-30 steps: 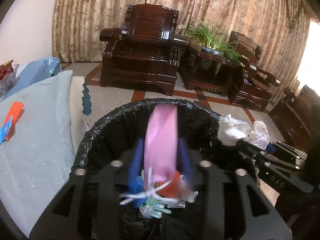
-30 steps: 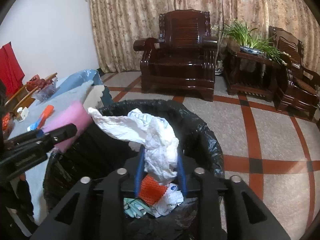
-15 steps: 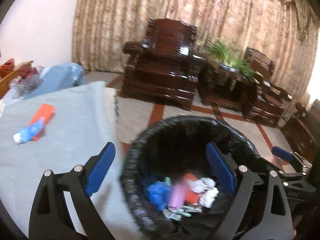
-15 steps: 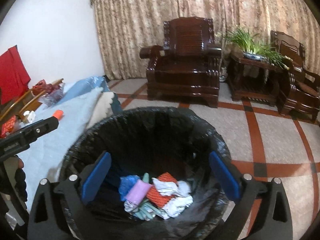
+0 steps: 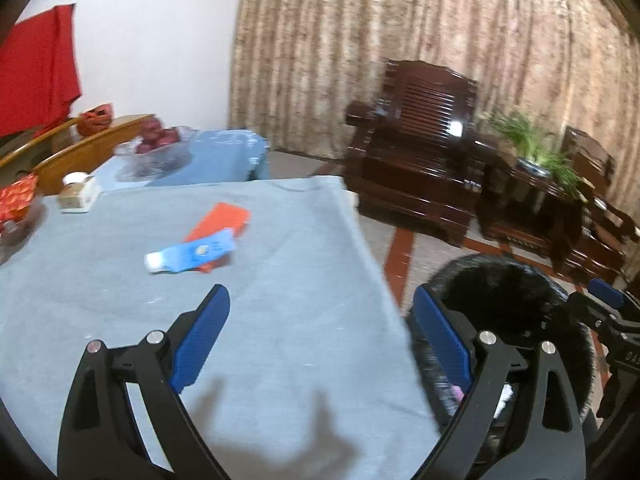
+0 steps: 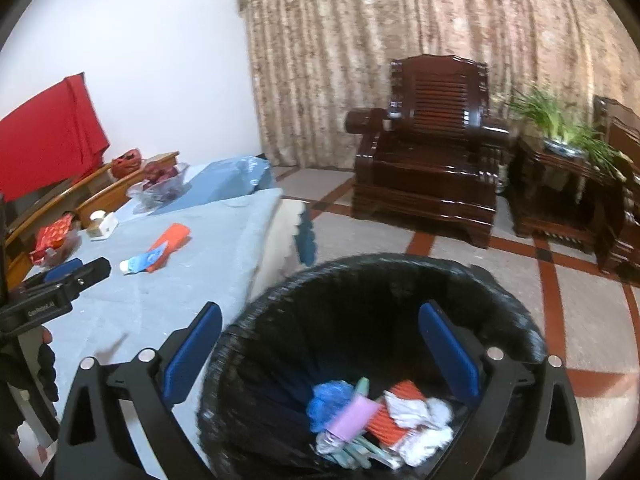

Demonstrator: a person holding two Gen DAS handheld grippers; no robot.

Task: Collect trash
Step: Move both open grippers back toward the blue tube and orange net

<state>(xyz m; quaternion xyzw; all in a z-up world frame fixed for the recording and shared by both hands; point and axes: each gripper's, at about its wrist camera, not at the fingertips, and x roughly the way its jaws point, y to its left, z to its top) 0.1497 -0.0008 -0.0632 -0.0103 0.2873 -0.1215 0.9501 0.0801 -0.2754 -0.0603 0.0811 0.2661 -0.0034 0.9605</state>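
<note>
A black-bagged bin [image 6: 400, 280] stands beside the table and holds a pink item [image 6: 352, 416], crumpled white paper [image 6: 424, 412], a blue wad and an orange piece. My right gripper [image 6: 320, 312] hangs open over the bin's mouth with nothing between its blue pads. My left gripper [image 5: 320, 304] is open and empty above the light blue tablecloth [image 5: 280, 320], near its right edge; the bin [image 5: 512, 288] shows at its right. On the cloth lie a blue-and-white wrapper [image 5: 192, 256] and an orange packet [image 5: 220, 220], also seen as wrapper [image 6: 140, 262] and packet [image 6: 170, 240].
At the table's far left stand a small white box [image 5: 76, 196], a bowl of red fruit [image 5: 156, 148] and a red packet [image 5: 16, 196]. Dark wooden armchairs [image 6: 428, 176], a side table with a green plant [image 6: 560, 128] and curtains fill the back. Tiled floor lies right of the bin.
Both grippers opened and dropped their loads, the pink item and the white paper, into the bin. The left gripper then swung left over the table; the right rose slightly above the bin.
</note>
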